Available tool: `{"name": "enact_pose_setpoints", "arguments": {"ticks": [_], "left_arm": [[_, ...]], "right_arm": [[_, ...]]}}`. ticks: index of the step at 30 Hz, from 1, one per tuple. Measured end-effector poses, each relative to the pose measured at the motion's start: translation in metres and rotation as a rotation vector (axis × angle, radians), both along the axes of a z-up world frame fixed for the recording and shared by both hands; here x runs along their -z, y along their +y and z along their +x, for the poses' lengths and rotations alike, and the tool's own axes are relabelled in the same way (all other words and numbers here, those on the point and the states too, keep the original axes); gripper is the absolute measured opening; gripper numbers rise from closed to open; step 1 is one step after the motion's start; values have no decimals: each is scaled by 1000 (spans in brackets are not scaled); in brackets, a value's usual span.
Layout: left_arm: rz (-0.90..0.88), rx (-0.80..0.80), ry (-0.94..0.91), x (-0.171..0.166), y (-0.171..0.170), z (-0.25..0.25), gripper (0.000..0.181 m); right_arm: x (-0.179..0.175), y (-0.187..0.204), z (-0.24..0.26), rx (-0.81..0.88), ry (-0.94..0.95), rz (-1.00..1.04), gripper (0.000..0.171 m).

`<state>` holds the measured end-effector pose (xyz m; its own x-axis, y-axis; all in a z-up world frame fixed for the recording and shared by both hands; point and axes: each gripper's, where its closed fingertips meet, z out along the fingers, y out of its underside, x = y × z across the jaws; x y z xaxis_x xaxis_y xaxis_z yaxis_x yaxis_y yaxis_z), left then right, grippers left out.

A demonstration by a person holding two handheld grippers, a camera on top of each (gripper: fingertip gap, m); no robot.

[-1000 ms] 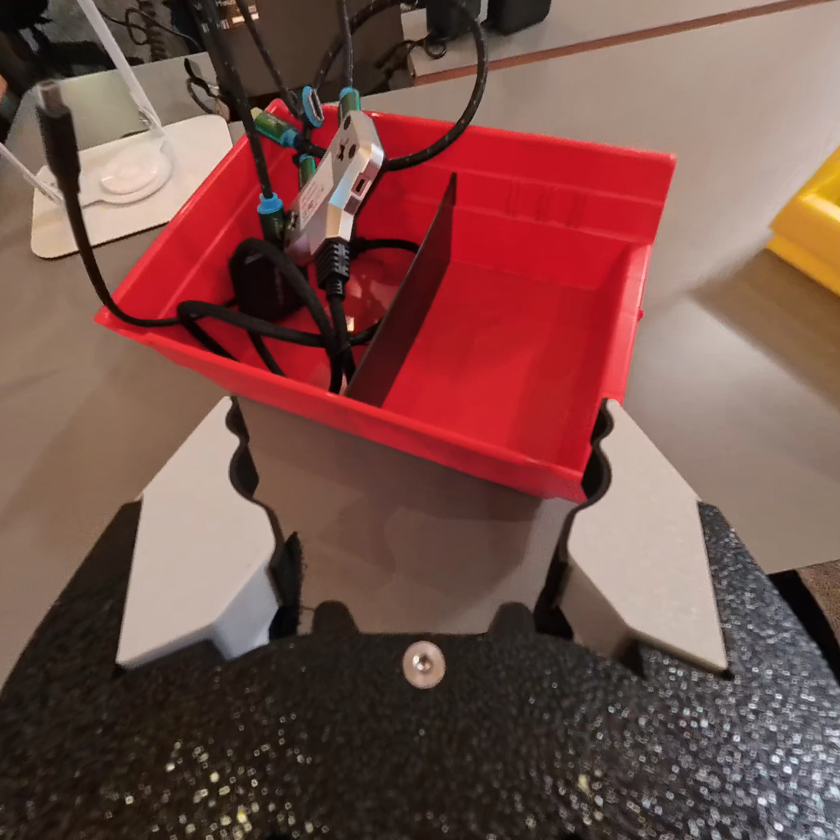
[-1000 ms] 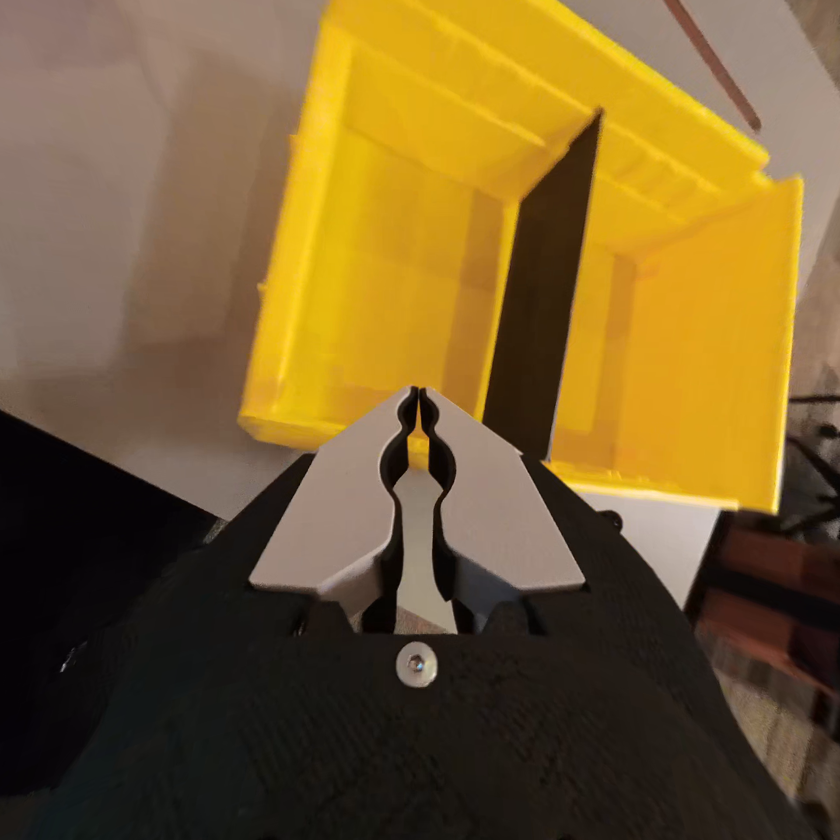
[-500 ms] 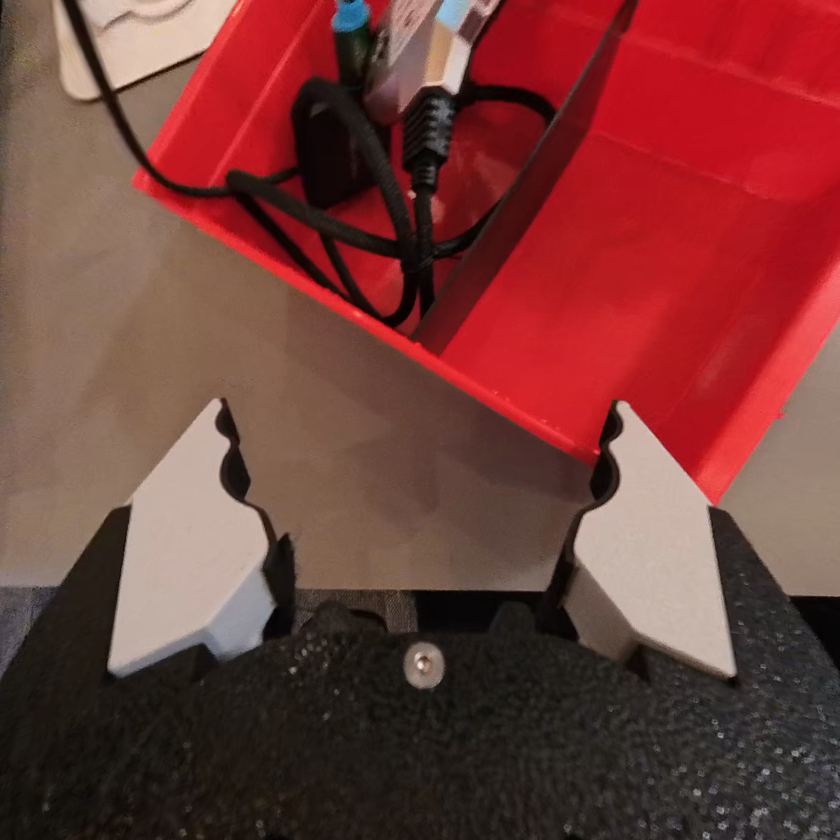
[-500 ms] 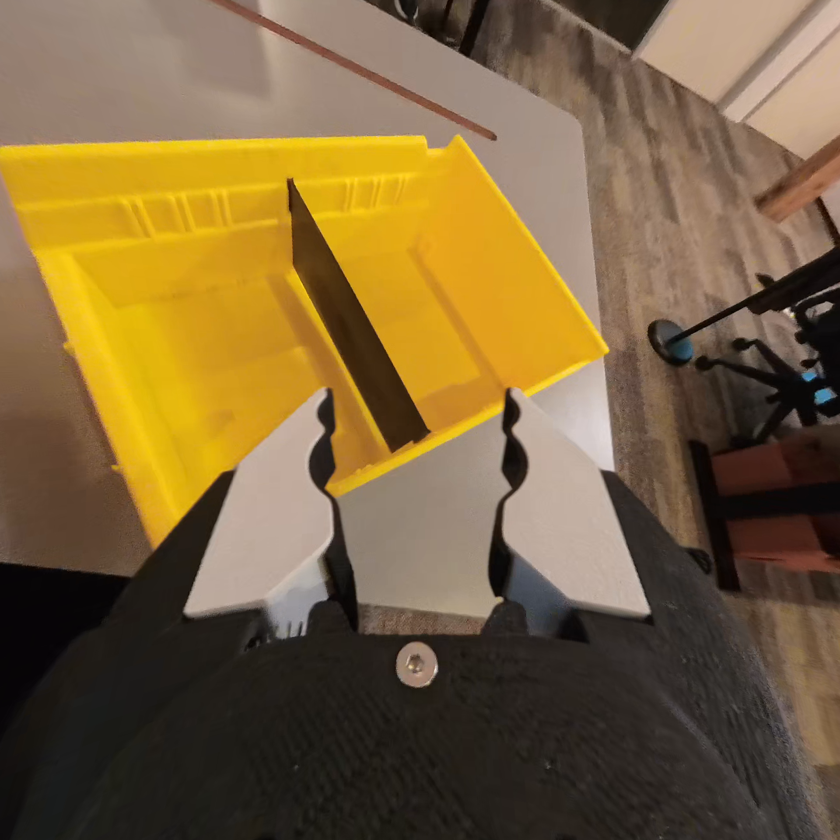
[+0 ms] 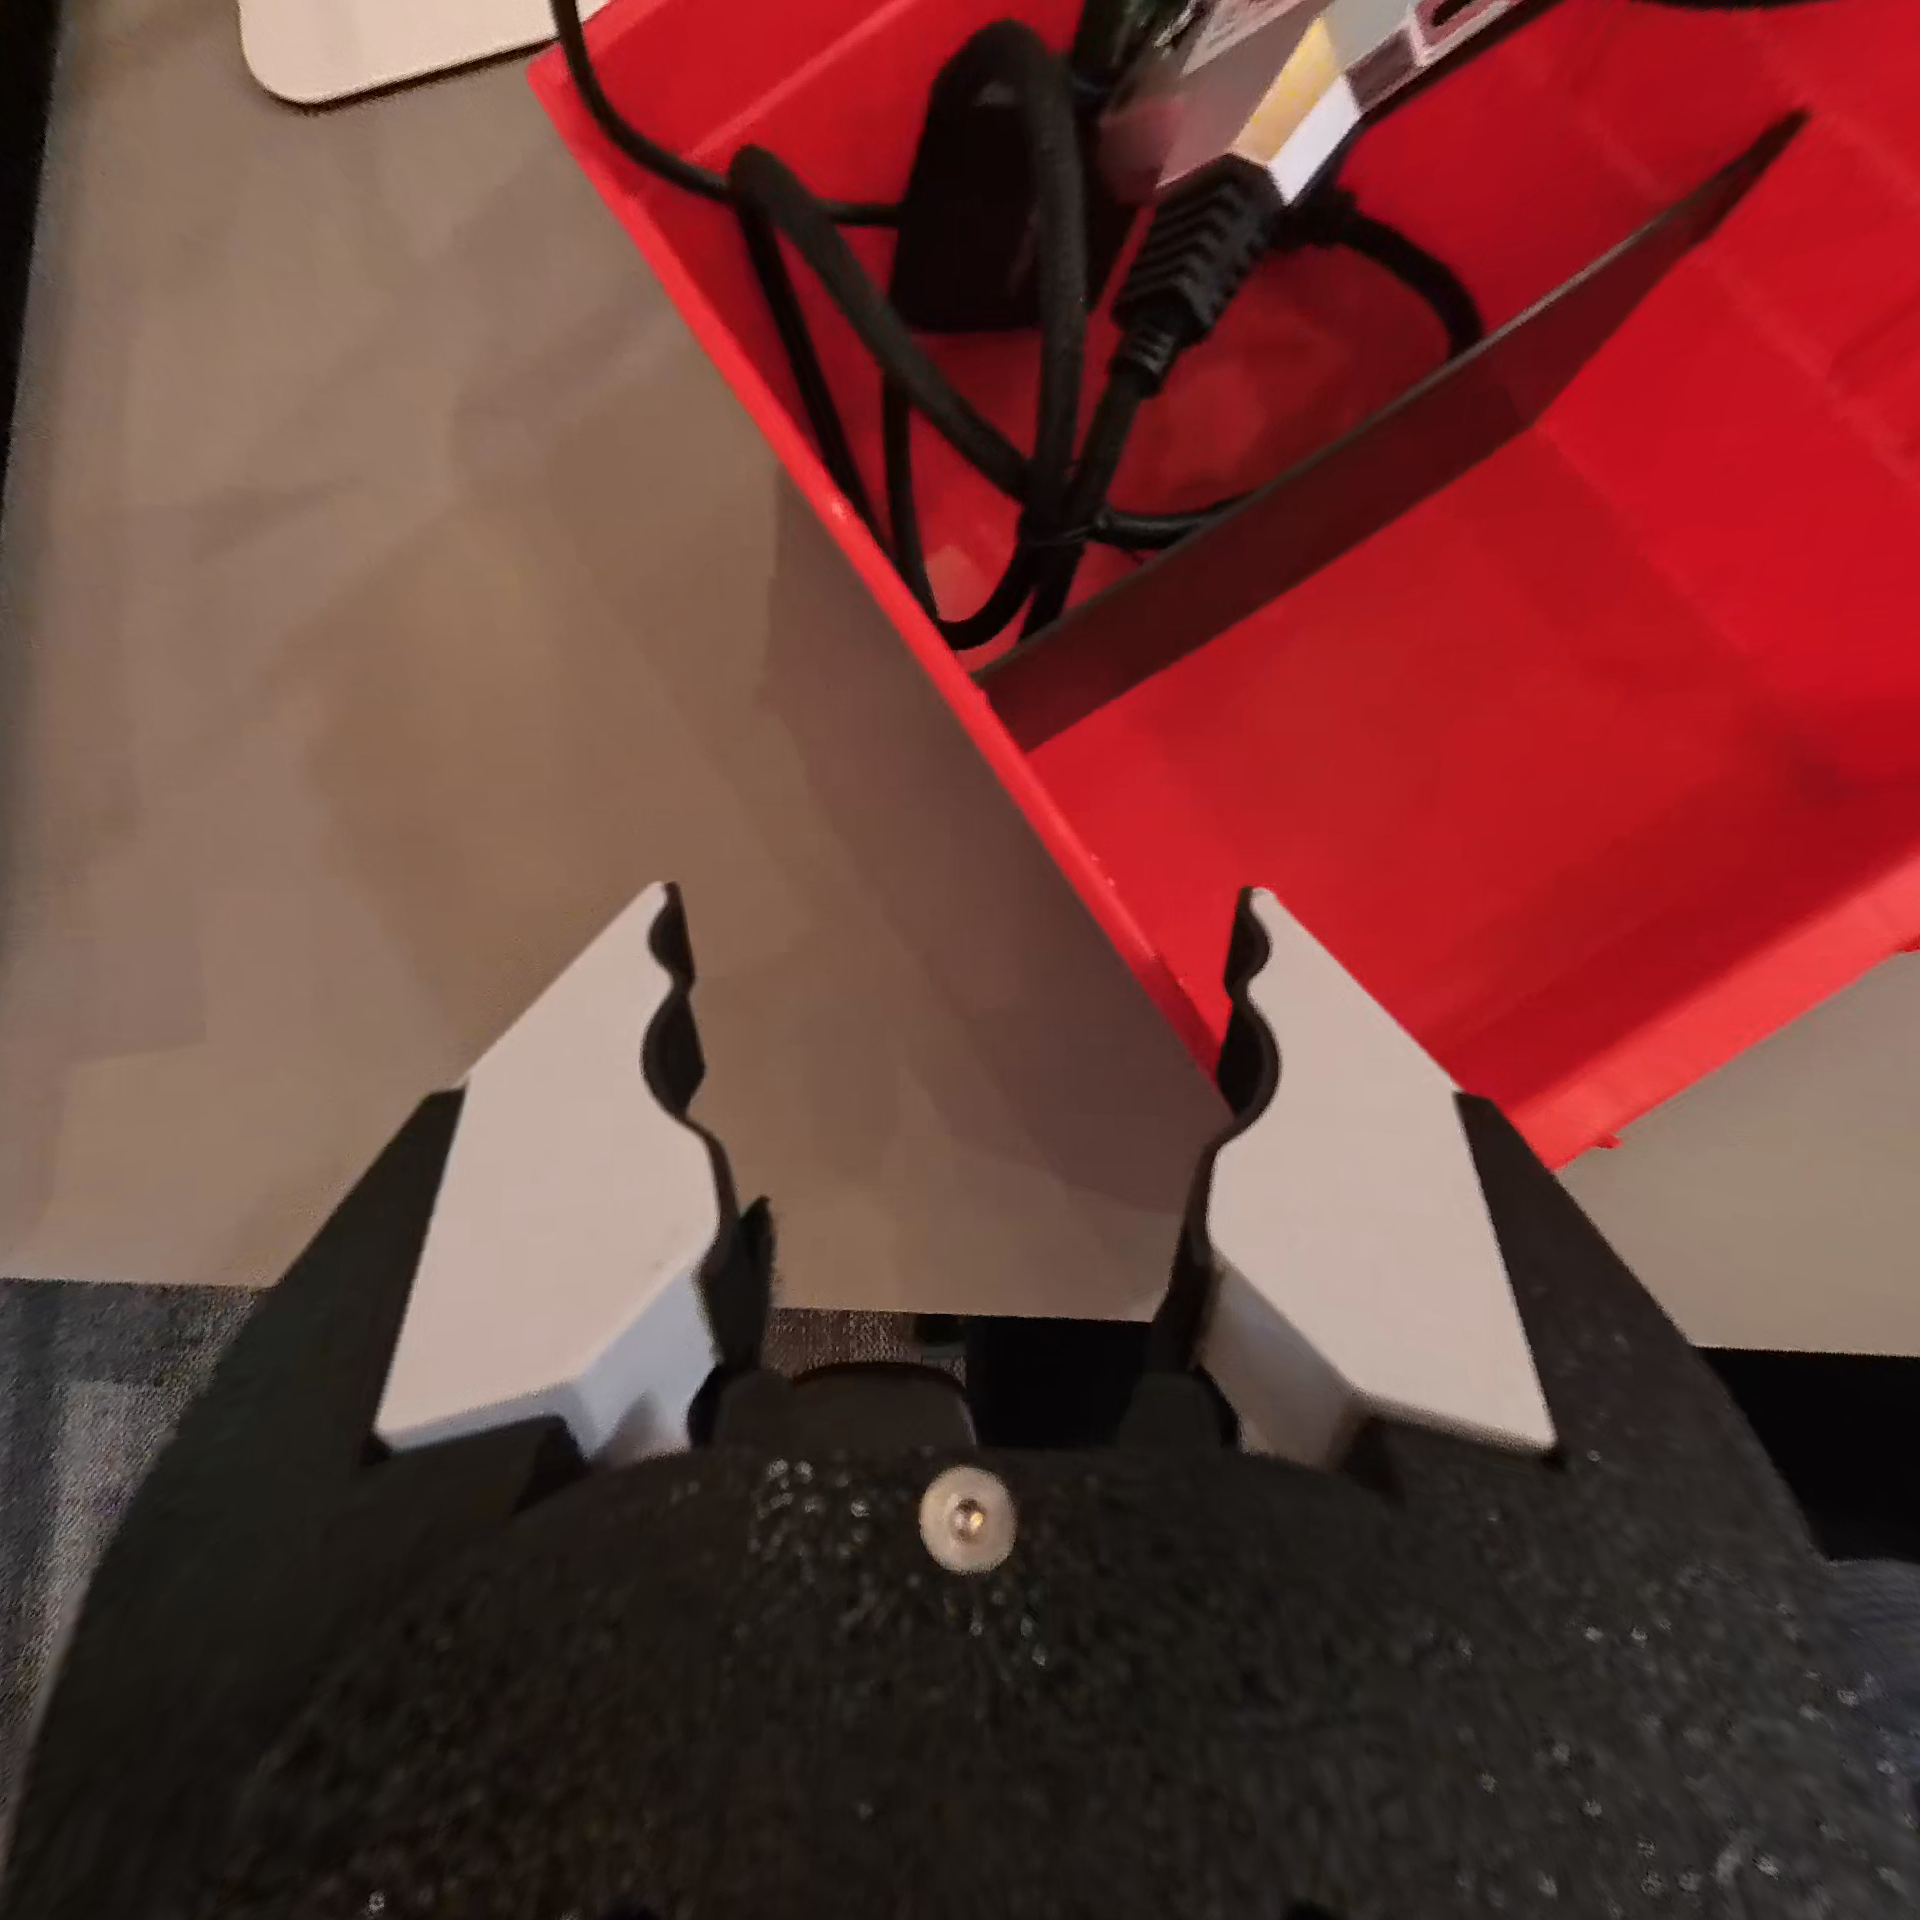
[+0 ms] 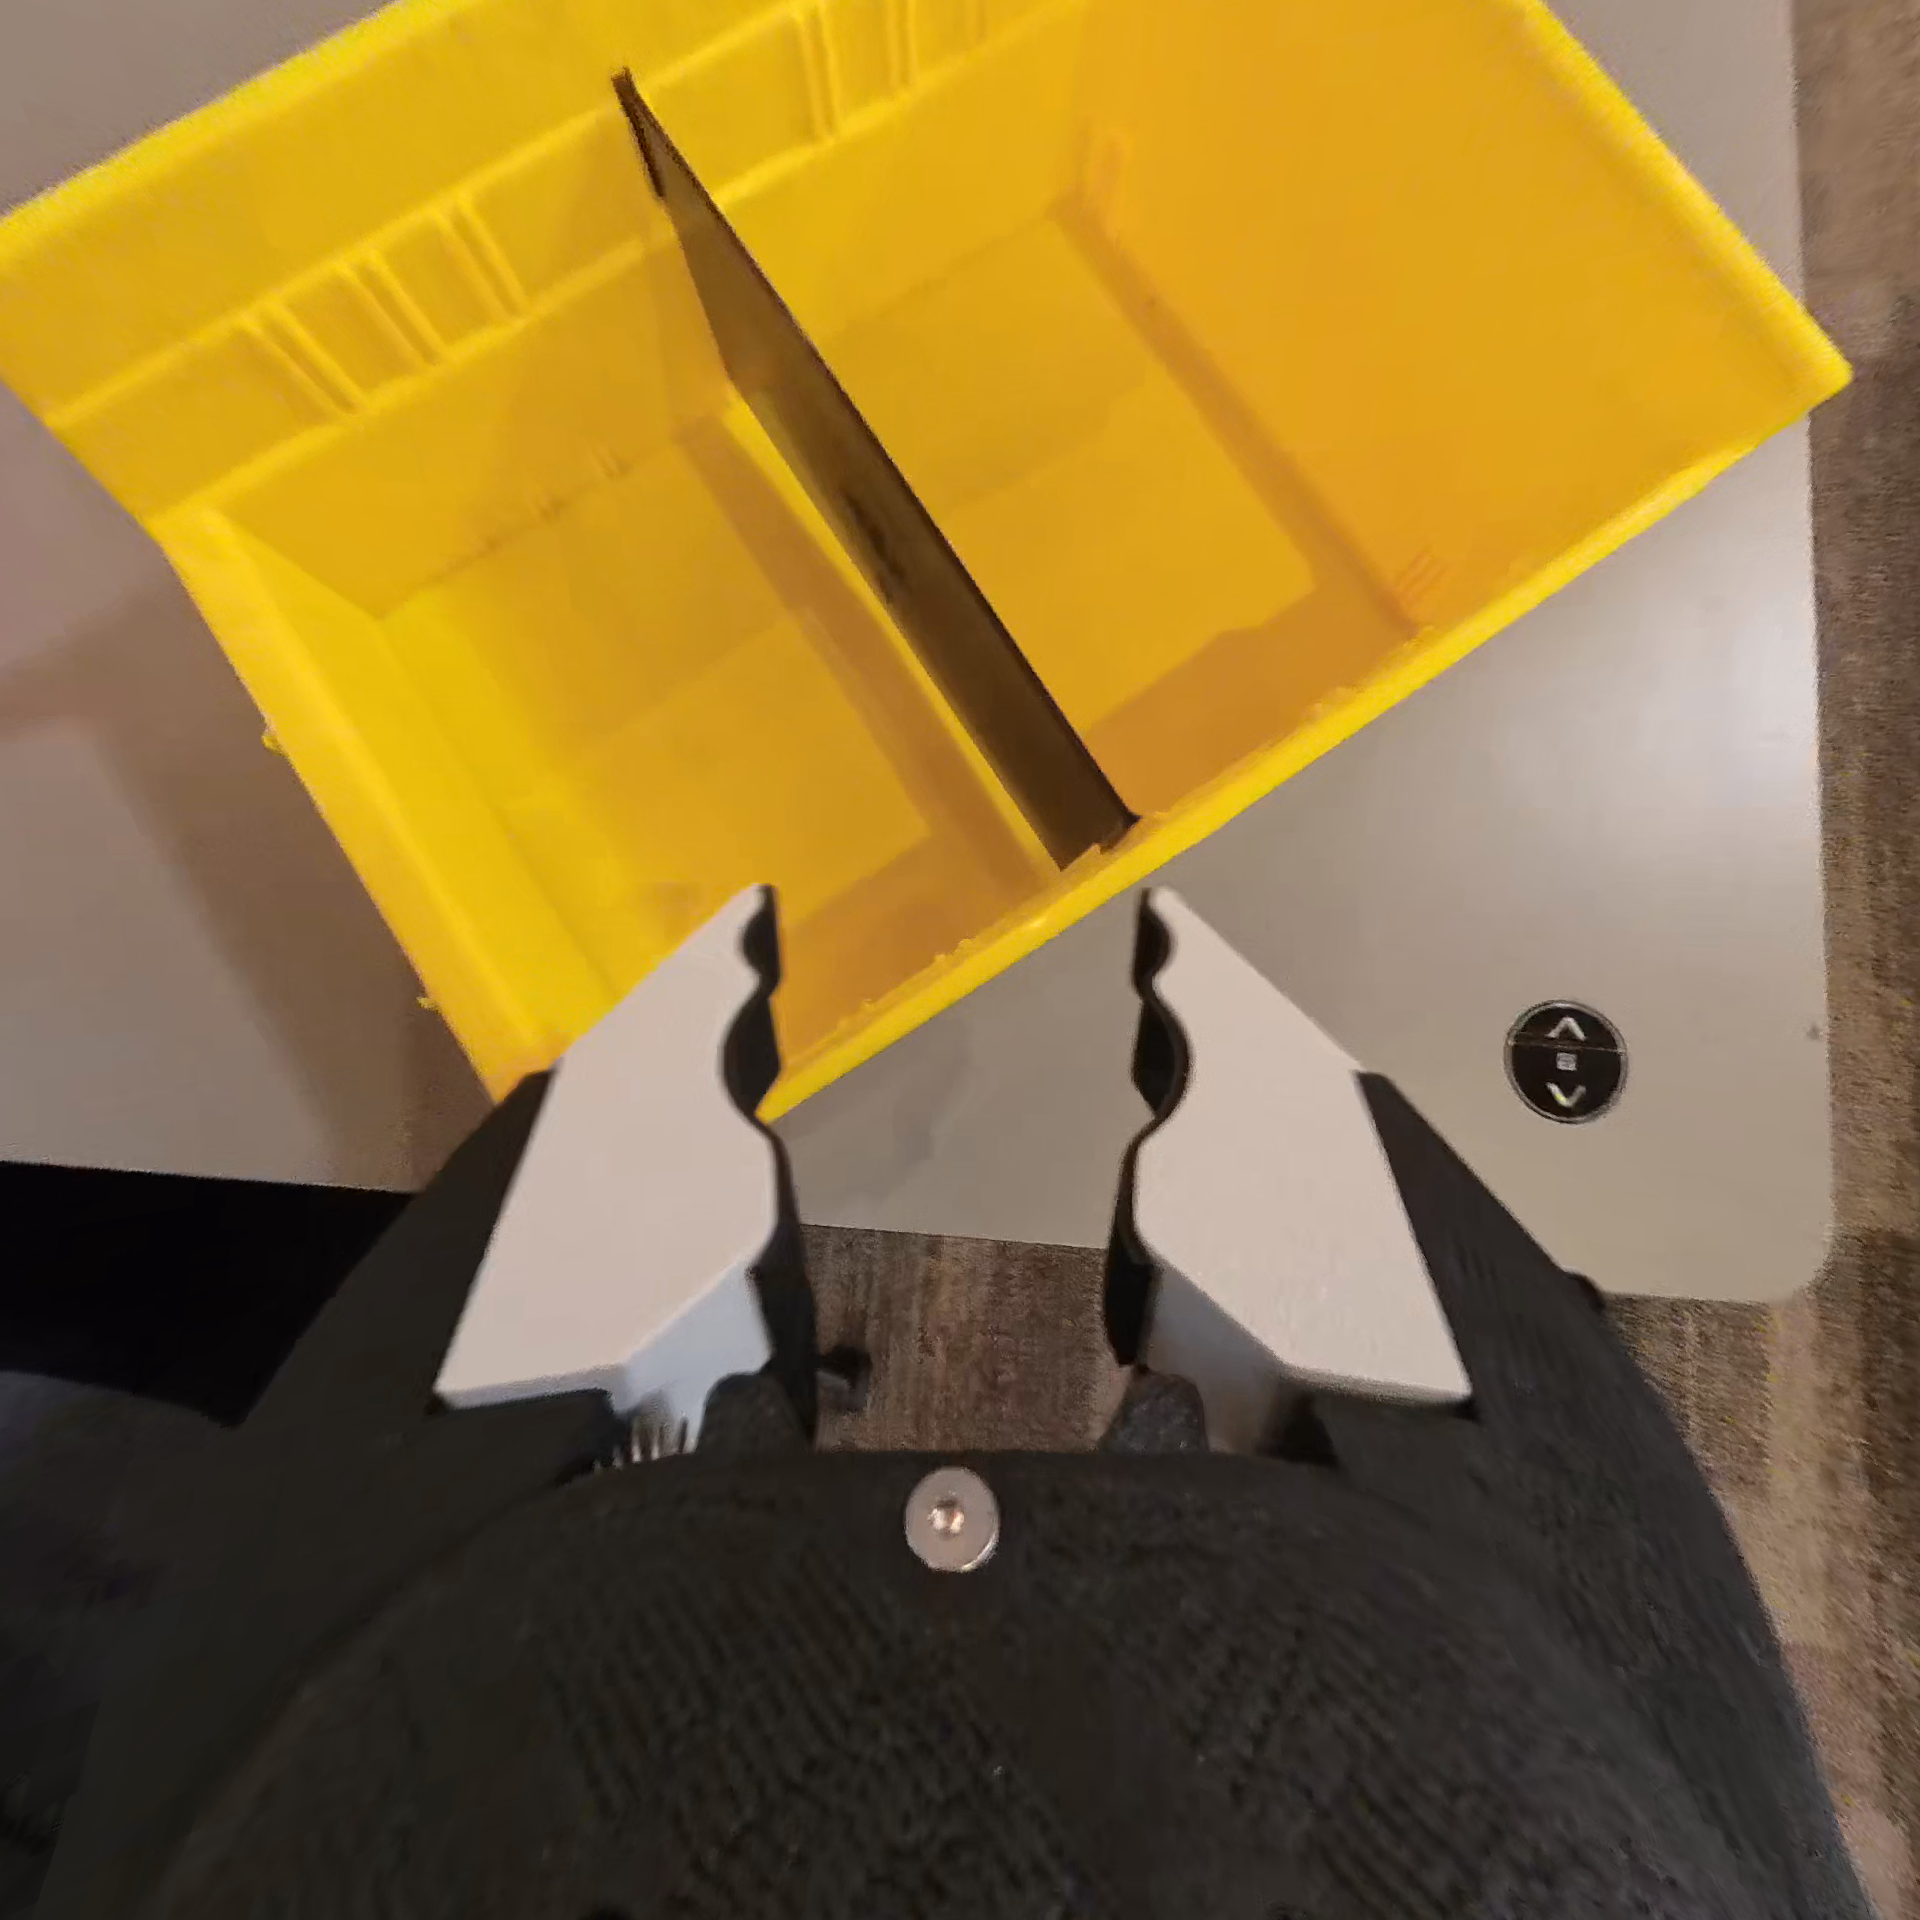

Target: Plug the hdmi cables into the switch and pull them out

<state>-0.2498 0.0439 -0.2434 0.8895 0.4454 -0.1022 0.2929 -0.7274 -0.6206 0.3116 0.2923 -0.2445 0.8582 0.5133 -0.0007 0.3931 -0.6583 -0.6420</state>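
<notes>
No words, brand names or numbers can be read in either view. The only clear signs are on a small round black control button (image 6: 1566,1061) set in the bench (image 6: 1621,790), near its front right corner in the right wrist view: one arrow pointing up, one arrow pointing down, and a tiny square mark btw. them, too small to make out. In the left wrist view, the silver switch (image 5: 1216,62) at the top edge of the red bin (image 5: 1507,810) carries some dark marks, but they are blurred and cut off, so not legible.
</notes>
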Motion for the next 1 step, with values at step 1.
{"name": "enact_pose_setpoints", "arguments": {"ticks": [1], "left_arm": [[0,1,7,0,0,0,94]], "right_arm": [[1,2,4,3,-36,10,51]]}}
